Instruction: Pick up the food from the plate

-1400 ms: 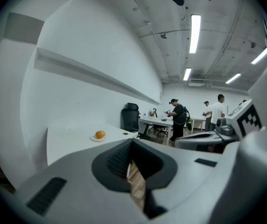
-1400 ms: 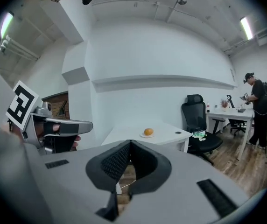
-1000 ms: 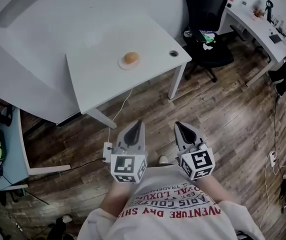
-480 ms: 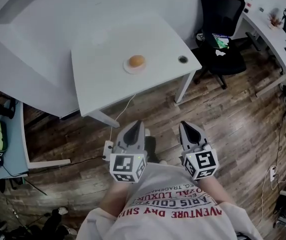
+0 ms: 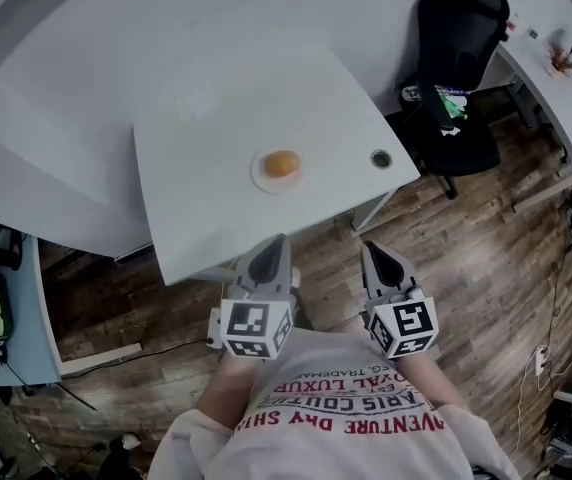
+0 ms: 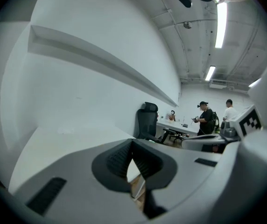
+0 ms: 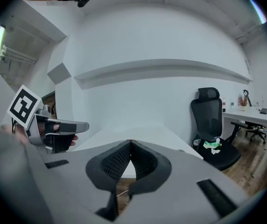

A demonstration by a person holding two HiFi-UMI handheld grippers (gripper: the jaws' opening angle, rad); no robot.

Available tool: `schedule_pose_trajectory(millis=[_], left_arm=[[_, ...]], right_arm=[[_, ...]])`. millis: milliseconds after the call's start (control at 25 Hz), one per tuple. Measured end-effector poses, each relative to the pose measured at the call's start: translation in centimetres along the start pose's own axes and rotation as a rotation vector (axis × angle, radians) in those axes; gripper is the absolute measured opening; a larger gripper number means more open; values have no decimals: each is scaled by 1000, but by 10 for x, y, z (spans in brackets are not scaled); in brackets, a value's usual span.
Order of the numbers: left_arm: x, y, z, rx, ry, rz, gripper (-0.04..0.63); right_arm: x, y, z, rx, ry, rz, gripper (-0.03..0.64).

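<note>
An orange-brown round piece of food [image 5: 281, 163] lies on a small white plate [image 5: 262, 179] near the middle of a white table [image 5: 196, 188]. My left gripper [image 5: 279, 241] and right gripper [image 5: 370, 248] are held close to my chest, side by side, just short of the table's near edge. Both point toward the table. Each has its jaws shut with nothing between them, as both gripper views show. In the gripper views the plate and food are hidden behind the jaws; only the tabletop [image 7: 138, 136] shows past them.
A round cable hole [image 5: 381, 158] sits at the table's right side. A black office chair [image 5: 456, 78] stands to the right on the wooden floor [image 5: 486, 268]. Further desks stand at the far right and far left. Two people [image 6: 207, 118] stand in the background.
The table, plate and food have come nearer and lower in the head view as I stepped toward them. Both grippers stay in the same place before my chest, shut.
</note>
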State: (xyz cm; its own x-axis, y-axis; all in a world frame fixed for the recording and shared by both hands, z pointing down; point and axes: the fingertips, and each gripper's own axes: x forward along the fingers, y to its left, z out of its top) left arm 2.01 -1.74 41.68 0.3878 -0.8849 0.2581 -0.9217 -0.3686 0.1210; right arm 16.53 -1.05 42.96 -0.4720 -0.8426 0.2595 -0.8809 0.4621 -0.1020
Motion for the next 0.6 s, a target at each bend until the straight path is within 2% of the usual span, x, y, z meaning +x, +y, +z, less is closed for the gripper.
schedule_pose_trajectory(millis=[280,600], left_arm=[[96,79,38,24,28,-86,3],[155,141,31,14,121,-124,3]], right_arm=[[120,-18,44,13,4,-54,11],[210,-23,59,32,56,-44,11]])
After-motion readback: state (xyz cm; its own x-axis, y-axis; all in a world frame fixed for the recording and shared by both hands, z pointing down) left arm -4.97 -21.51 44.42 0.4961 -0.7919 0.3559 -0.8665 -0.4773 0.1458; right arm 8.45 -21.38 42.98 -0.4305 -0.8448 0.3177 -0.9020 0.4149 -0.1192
